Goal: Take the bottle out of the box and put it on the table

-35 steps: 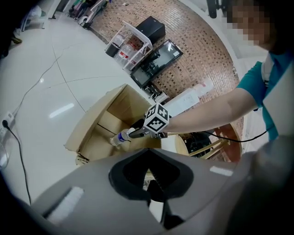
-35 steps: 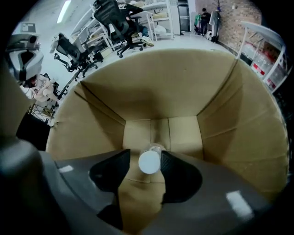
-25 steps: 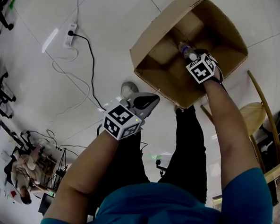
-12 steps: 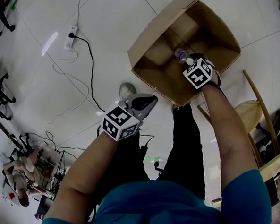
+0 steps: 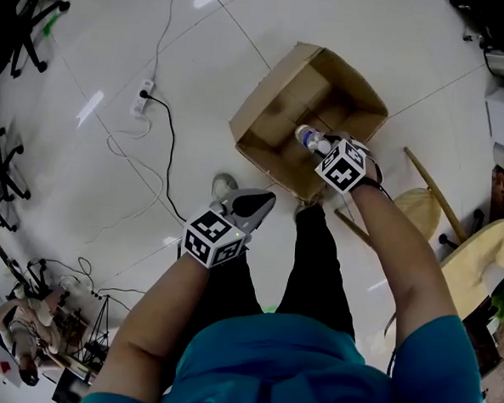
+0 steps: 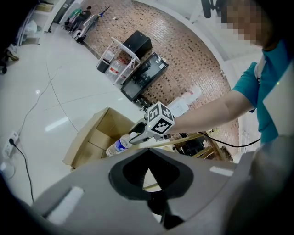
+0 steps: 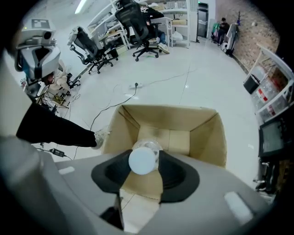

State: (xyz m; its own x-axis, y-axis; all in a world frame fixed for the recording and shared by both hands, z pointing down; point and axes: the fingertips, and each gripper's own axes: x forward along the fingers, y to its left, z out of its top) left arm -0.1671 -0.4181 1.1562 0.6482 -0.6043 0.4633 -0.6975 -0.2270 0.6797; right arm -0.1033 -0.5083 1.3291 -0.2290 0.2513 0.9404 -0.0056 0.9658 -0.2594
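Note:
A clear plastic bottle with a blue label and a white cap hangs above the open cardboard box on the floor. My right gripper points steeply down and is shut on the bottle's neck just under the cap. In the right gripper view the black pads press on it from both sides, and the box lies below. The left gripper view shows the bottle hanging from the right gripper over the box. My left gripper is shut, holds nothing and stays to the box's left.
A power strip with trailing cables lies on the white floor left of the box. A wooden chair and a round wooden top stand at the right. Office chairs and desks are farther off. The person's legs stand by the box.
Both grippers have risen. The bottle has come up out of the box with the right gripper, and the box now looks smaller and farther below.

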